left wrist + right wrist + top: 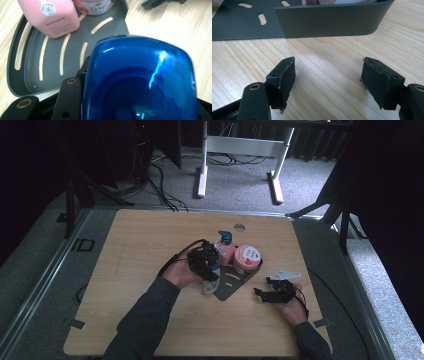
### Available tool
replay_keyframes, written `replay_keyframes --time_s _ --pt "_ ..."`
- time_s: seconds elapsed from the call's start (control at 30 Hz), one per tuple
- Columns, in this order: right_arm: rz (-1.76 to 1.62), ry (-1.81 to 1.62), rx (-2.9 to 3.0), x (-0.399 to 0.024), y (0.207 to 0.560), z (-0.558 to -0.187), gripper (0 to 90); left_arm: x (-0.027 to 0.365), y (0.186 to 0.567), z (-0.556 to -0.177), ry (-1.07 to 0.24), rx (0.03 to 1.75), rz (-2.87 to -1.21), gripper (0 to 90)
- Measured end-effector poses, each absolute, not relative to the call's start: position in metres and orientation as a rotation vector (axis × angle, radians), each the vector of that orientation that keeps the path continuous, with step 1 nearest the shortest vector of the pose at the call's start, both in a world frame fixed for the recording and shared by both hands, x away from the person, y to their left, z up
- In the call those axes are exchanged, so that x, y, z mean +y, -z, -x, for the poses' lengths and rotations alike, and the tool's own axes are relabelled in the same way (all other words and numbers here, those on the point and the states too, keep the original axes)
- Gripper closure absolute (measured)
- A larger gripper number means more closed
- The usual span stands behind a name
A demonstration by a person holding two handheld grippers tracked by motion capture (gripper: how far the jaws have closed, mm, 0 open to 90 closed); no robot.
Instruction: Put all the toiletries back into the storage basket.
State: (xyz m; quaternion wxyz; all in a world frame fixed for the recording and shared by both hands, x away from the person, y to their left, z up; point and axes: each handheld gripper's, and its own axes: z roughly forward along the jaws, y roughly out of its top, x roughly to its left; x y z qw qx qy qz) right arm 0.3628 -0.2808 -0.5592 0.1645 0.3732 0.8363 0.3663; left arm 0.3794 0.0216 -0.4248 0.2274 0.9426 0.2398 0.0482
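A white bottle with a blue cap (210, 281) stands at the near left edge of the dark grey slotted tray (235, 287), and my left gripper (209, 271) is shut on it from above. In the left gripper view the blue cap (140, 80) sits between my black jaws. A pink pump bottle (225, 248) and a pink-lidded Dove jar (247, 258) stand at the tray's far side. My right gripper (264, 292) rests low on the table right of the tray. It is open, with bare wood between its pads (284, 77).
The tray's upright wall (332, 21) rises just ahead of the right gripper (332, 80). The pink bottle (50, 17) and the Dove jar (95, 6) stand close beyond the held bottle. A round hole (239, 227) marks the far side of the table (150, 235).
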Motion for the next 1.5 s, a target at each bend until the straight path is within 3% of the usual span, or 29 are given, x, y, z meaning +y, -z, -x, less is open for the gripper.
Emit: replay_keyframes --time_s 1.5 --pt "-1.063 -1.044 2.386 -0.281 0.559 -0.363 27.3 0.017 0.425 -0.418 -0.248 0.826 -2.516 56.1"
